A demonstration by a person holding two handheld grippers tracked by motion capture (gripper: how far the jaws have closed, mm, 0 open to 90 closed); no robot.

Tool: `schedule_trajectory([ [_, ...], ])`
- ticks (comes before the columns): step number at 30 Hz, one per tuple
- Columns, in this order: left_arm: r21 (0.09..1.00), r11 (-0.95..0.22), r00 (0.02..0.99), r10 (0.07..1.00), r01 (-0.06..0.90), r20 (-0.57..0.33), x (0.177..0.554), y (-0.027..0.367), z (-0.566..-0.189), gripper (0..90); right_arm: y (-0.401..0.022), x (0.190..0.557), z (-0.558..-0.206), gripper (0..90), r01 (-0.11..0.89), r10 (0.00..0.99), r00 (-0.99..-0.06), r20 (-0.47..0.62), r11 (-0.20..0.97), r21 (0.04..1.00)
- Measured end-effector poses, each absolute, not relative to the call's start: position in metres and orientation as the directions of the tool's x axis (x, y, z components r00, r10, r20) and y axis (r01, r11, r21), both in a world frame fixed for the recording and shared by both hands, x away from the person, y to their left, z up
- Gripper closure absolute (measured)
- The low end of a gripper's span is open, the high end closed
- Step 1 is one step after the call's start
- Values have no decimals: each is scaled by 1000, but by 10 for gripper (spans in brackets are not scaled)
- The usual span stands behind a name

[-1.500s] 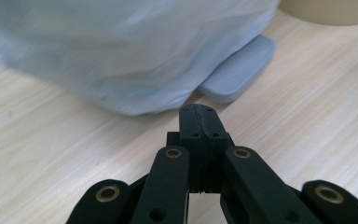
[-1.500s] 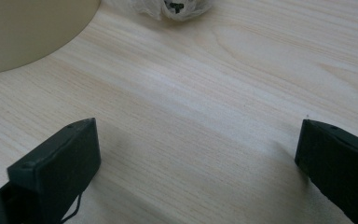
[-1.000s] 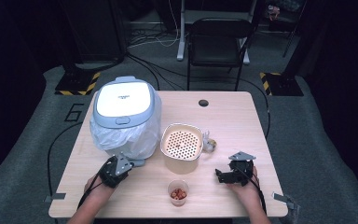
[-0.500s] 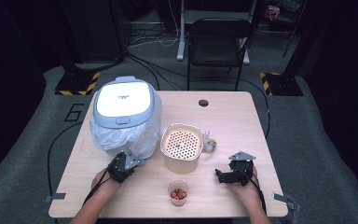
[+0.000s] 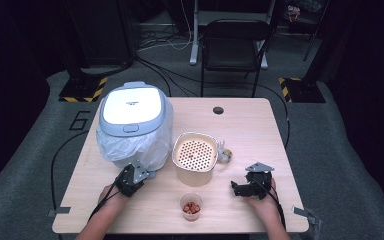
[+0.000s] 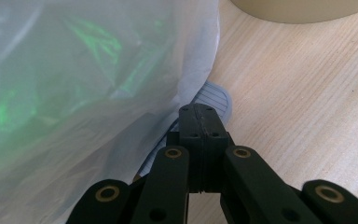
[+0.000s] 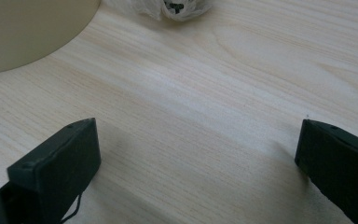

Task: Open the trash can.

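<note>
While pressed together with nothing between the jaws, left hand-held gripper (image 6: 200,123) low over the pale wooden desk (image 5: 250,130), tips just at the foot of the clear plastic bag (image 6: 84,93) wrapped around the grey-and-white lidded rice cooker (image 5: 132,112). Directly under and just past the closed tips, a small grey ribbed oval foot or pad (image 6: 214,95) poking out from beneath the bag's edge, touching or nearly touching the jaws; contact not certain. In the high view, same left hand-held gripper (image 5: 130,179) at the cooker's near right corner, against the bag's lower hem.

Beyond the bag to the right, cream round pot with a perforated insert (image 5: 195,155), near but apart from the left hand-held gripper. In front of that pot, toward the near desk edge, small clear cup of reddish pieces (image 5: 191,206), between the two hands.

Right hand-held gripper (image 7: 198,158) spread wide over bare wood, nothing between the jaws, resting low at the desk's near right (image 5: 252,186). Ahead of it, the cream pot's wall and a small crumpled clear plastic wrapper (image 7: 177,9), well apart from the jaws.
</note>
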State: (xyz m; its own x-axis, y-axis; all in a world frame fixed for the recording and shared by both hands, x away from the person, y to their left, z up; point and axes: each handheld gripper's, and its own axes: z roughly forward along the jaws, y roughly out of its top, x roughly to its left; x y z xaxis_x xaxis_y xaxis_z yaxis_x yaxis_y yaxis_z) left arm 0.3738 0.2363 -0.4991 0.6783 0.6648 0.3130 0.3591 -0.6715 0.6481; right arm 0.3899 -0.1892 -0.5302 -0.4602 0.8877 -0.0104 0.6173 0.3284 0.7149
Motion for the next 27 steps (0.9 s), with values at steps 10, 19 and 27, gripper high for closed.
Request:
schedule_trajectory([
  [10, 667, -651, 673, 678, 361, 297, 373, 236, -512, 900, -187, 389, -530, 0, 625, 898, -439, 1, 305, 718],
  [19, 686, -631, 663, 691, 362, 287, 374, 241, -514, 900, -188, 389, -530, 0, 626, 895, -446, 1, 311, 715],
  [27, 726, -587, 663, 707, 357, 245, 374, 247, -517, 900, -186, 386, -525, 137, 620, 877, -481, 2, 339, 708],
])
